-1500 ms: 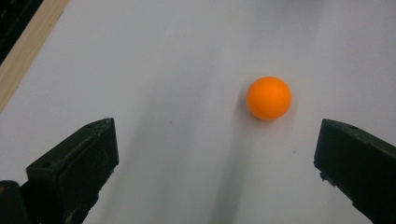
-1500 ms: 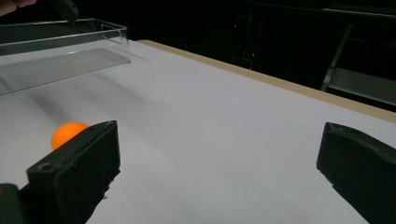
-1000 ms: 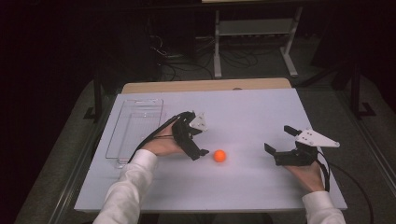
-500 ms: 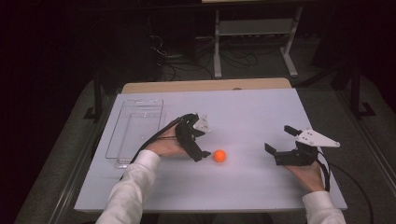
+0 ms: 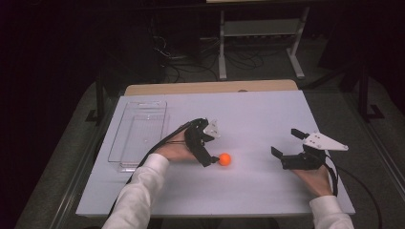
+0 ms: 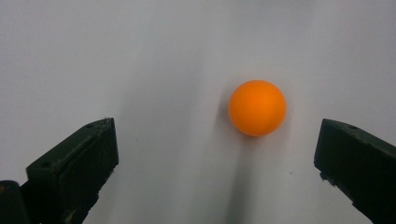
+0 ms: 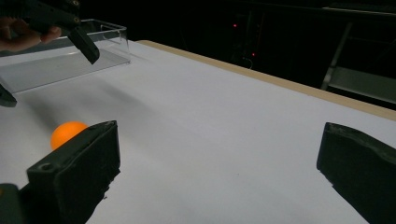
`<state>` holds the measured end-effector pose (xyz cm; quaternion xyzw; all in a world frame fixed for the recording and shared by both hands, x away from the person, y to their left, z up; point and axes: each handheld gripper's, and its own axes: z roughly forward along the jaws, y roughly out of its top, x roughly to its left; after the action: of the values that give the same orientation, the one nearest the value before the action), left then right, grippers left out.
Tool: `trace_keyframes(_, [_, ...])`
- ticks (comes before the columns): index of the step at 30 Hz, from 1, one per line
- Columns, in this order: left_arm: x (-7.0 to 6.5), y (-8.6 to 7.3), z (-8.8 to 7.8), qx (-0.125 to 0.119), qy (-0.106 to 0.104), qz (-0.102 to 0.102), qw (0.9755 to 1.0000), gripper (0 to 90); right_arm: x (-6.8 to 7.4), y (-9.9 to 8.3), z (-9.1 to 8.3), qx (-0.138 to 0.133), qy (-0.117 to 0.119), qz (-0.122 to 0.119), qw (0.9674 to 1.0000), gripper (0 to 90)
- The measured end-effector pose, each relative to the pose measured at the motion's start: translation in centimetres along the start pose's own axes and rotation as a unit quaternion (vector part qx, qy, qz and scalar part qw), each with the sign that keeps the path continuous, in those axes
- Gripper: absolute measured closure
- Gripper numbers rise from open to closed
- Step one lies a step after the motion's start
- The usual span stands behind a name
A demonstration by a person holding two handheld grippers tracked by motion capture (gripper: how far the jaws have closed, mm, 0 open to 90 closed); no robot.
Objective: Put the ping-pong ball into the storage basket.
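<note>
An orange ball (image 5: 224,159) lay on the white table (image 5: 248,119), a little left of its middle and nearer the person's edge. The left gripper (image 5: 210,156) hung just beside the ball, pointing at it, jaws spread wide and holding nothing; in the left gripper view the ball (image 6: 257,108) sat ahead between the two jaws, closer to the right one, touching neither. The right gripper (image 5: 285,149) rested well apart to the right, jaws likewise released and empty. A clear tray (image 5: 138,133) stood at the table's left side, beyond the left hand (image 5: 175,149).
</note>
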<state>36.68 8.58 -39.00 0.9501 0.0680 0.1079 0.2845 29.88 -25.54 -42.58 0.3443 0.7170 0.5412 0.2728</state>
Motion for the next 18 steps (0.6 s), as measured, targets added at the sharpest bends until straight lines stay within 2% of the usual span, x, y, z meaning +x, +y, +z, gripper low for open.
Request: trace_keyframes(18, [-0.3, 0.5, 2.1, 0.004, -0.017, 0.009, 0.9998, 0.0, -0.1, -0.1, 0.0, 0.0, 0.001, 0.001, 1.0, 0.0])
